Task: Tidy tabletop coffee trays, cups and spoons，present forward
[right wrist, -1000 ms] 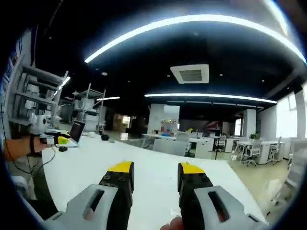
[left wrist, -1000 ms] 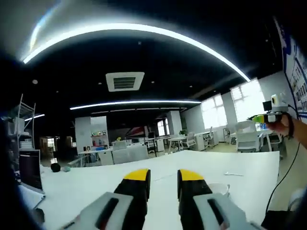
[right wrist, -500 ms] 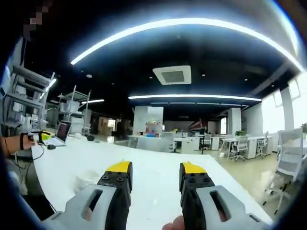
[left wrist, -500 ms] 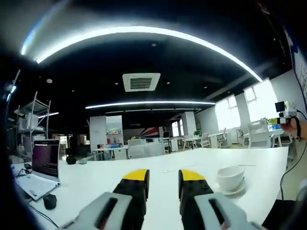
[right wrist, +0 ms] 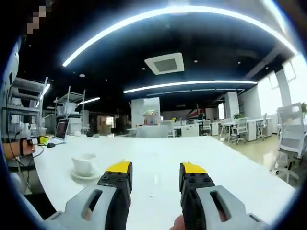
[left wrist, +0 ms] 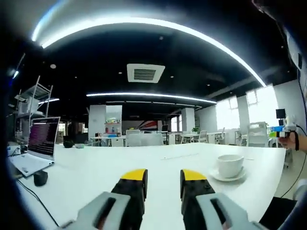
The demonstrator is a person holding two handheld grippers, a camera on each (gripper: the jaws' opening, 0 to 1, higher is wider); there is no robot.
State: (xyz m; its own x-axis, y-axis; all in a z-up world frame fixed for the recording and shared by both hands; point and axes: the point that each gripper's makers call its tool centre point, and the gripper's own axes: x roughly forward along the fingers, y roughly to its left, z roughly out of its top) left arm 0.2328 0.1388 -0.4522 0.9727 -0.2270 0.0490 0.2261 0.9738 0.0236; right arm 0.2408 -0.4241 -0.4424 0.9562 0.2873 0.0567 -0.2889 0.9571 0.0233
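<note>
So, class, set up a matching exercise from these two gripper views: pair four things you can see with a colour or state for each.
Things:
1. cup
2. laptop
3. left gripper
4. mouse

Colours or states:
A. open, screen lit, at the table's far left
B. white, standing on a saucer
C. dark, lying on the white table near the laptop
D. jaws apart, yellow tips, holding nothing

Pairs: 1-B, 2-A, 3-D, 4-C
</note>
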